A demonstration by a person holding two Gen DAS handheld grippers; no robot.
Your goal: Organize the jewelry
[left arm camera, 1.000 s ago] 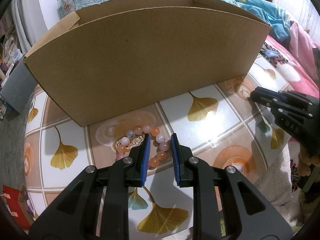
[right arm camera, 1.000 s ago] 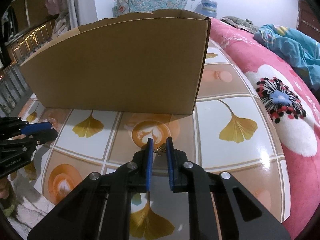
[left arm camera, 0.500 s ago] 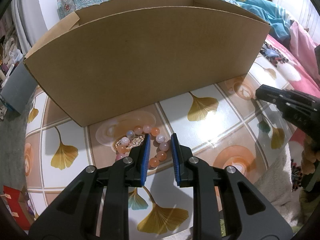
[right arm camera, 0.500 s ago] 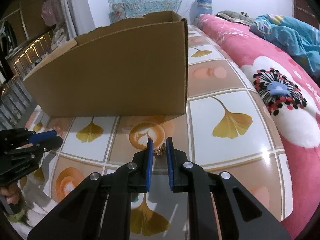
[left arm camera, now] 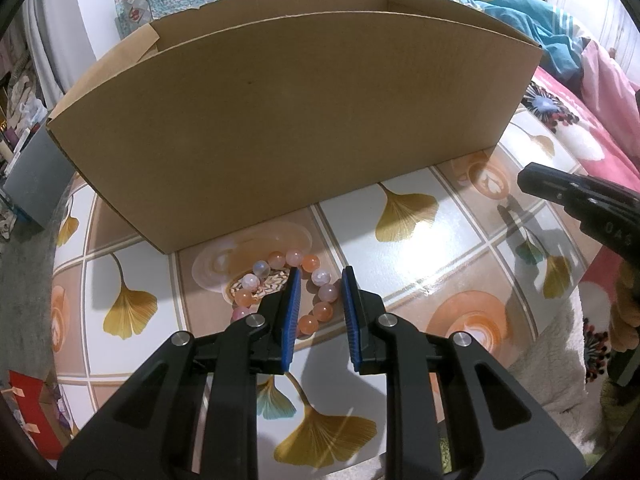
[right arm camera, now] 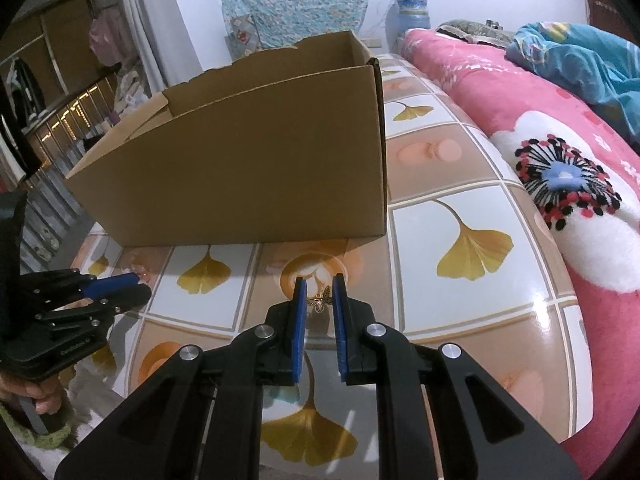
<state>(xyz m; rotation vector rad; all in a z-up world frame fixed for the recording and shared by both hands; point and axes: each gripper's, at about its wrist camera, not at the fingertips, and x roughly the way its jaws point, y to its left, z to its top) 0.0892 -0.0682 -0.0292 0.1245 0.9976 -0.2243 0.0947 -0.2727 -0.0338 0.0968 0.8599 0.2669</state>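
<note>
A bracelet of pink, orange and white beads [left arm camera: 280, 284] lies on the tiled table in front of an open cardboard box [left arm camera: 296, 120]. My left gripper [left arm camera: 318, 280] straddles the bracelet's right side, its blue pads a bead's width apart around the beads [left arm camera: 322, 294]. In the right wrist view my right gripper [right arm camera: 320, 286] holds a small gold butterfly charm [right arm camera: 320, 300] between its blue pads, lifted above the table, with the box [right arm camera: 248, 172] to its left front. The left gripper also shows there [right arm camera: 132, 286], the right gripper in the left view [left arm camera: 576, 200].
The table [right arm camera: 472, 312] has a glossy ginkgo-leaf and coffee-cup print and curves off to the right. A pink floral bed [right arm camera: 560, 160] with a blue blanket lies beyond it. A grey box [left arm camera: 32, 184] and a red packet [left arm camera: 28, 412] sit at the left.
My right gripper has risen and swung with the charm, so the box now looks lower and further left. My left gripper has stayed over the bracelet.
</note>
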